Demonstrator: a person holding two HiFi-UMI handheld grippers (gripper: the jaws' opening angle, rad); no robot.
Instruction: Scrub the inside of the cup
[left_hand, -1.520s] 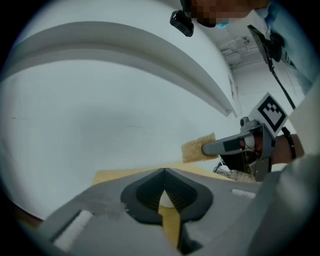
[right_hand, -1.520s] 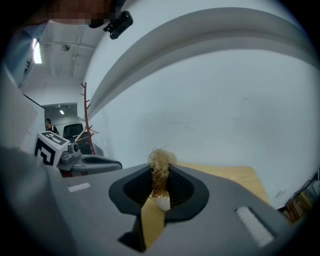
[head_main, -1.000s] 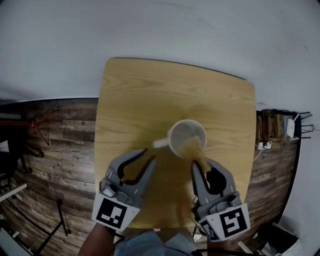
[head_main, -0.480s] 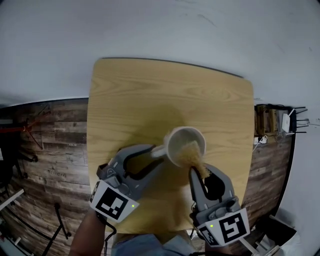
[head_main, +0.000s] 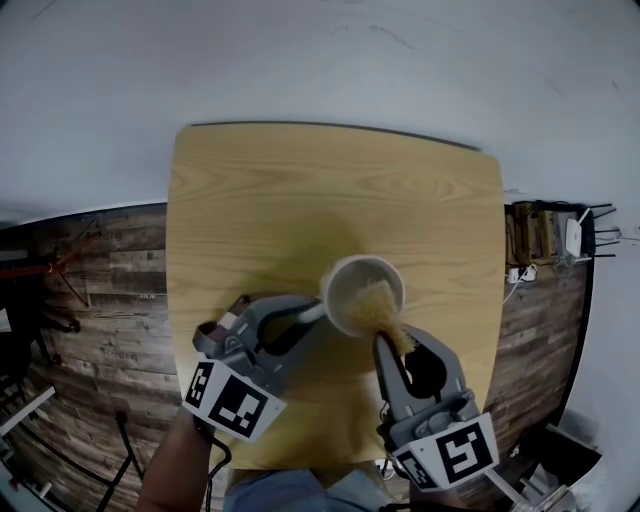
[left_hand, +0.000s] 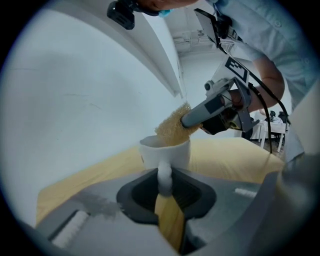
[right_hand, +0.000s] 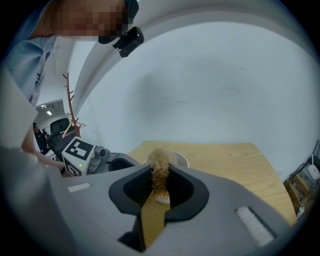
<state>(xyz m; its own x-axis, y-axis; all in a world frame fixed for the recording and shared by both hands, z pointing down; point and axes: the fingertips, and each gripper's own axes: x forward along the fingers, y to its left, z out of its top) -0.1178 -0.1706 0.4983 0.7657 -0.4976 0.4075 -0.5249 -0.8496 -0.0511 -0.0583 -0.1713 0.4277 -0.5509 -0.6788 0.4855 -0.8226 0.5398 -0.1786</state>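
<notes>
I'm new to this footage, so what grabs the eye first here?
A white cup stands on the wooden table, with a tan fibre scrubber poking into it, pinched by the right gripper. The left gripper, its jaws just closing, grips the cup's handle.

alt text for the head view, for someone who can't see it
Seen from above, a white cup stands on a wooden table; the left gripper, its jaws having just closed in, clamps the cup's handle. The right gripper holds a tan scrubber dipped into the cup.
</notes>
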